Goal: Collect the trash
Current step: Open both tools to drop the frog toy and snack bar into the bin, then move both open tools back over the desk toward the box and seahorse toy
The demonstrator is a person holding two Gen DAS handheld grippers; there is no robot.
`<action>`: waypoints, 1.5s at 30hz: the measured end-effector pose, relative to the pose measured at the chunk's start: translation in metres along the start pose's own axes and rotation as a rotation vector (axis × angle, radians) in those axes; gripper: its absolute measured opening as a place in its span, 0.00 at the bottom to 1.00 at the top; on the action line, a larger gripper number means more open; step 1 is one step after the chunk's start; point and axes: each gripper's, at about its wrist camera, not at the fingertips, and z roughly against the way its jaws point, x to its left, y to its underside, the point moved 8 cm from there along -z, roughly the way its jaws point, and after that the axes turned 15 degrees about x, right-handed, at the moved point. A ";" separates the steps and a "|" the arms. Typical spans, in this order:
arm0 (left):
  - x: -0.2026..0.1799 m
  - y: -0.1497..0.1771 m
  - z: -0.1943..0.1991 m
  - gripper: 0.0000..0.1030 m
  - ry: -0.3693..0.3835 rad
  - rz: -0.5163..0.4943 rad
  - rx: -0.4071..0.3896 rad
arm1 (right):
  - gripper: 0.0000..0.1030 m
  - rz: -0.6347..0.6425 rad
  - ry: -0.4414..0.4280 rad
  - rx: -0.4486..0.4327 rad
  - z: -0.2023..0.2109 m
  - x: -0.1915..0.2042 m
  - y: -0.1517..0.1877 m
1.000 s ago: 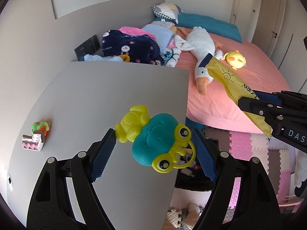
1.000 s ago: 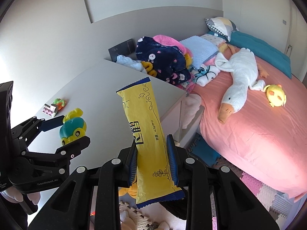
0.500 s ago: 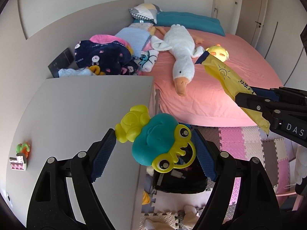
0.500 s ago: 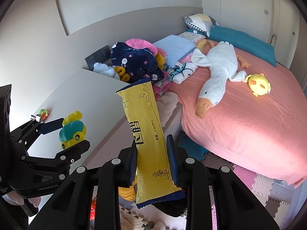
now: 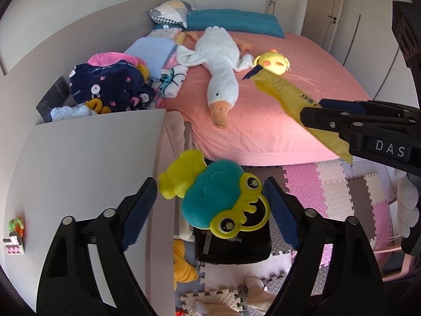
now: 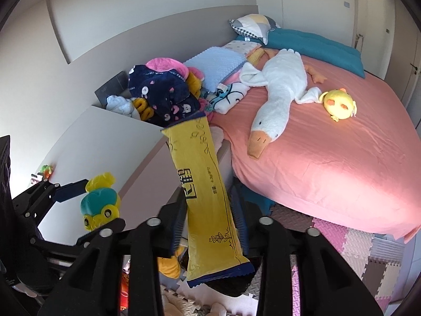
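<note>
My left gripper (image 5: 210,184) has a teal and yellow frog toy (image 5: 210,194) between its blue pads. Both pads still touch the toy while the jaws are opening. It hangs just past the edge of the grey table (image 5: 79,158), above a black bin (image 5: 236,250) on the floor. My right gripper (image 6: 209,200) has a long yellow snack wrapper (image 6: 205,197) upright between its pads. Those jaws are opening too, and the wrapper looks blurred but sits against the pads. The left wrist view shows the right gripper (image 5: 315,108) and the wrapper (image 5: 284,94) at the right.
A pink bed (image 5: 289,131) with a white goose plush (image 5: 221,73), a yellow plush and piled clothes fills the background. Foam mats (image 5: 329,192) and scattered toys cover the floor. A small toy (image 5: 14,237) stands at the table's left edge.
Both grippers have swung off the grey table toward its edge, so the floor and black bin now lie below them. Toy and wrapper sit much as before between the pads.
</note>
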 end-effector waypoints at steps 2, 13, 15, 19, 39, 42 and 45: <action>-0.004 -0.002 -0.004 0.94 -0.028 -0.005 0.012 | 0.65 -0.025 0.021 -0.033 0.005 -0.007 -0.004; -0.002 -0.002 -0.012 0.94 -0.016 -0.003 0.031 | 0.65 -0.073 0.031 -0.047 0.005 -0.024 -0.010; 0.001 0.000 -0.012 0.94 -0.017 0.007 0.031 | 0.65 -0.068 0.029 -0.046 0.004 -0.020 -0.010; 0.012 0.005 -0.009 0.94 -0.026 0.025 0.030 | 0.65 -0.053 0.021 -0.049 0.005 -0.009 -0.010; 0.102 0.062 0.008 0.94 -0.086 0.179 0.045 | 0.65 0.088 -0.059 -0.023 -0.013 0.099 -0.011; 0.120 0.073 0.011 0.94 -0.099 0.210 0.050 | 0.65 0.112 -0.073 -0.012 -0.019 0.119 -0.012; 0.138 0.085 0.015 0.94 -0.108 0.241 0.055 | 0.65 0.135 -0.086 -0.004 -0.024 0.139 -0.013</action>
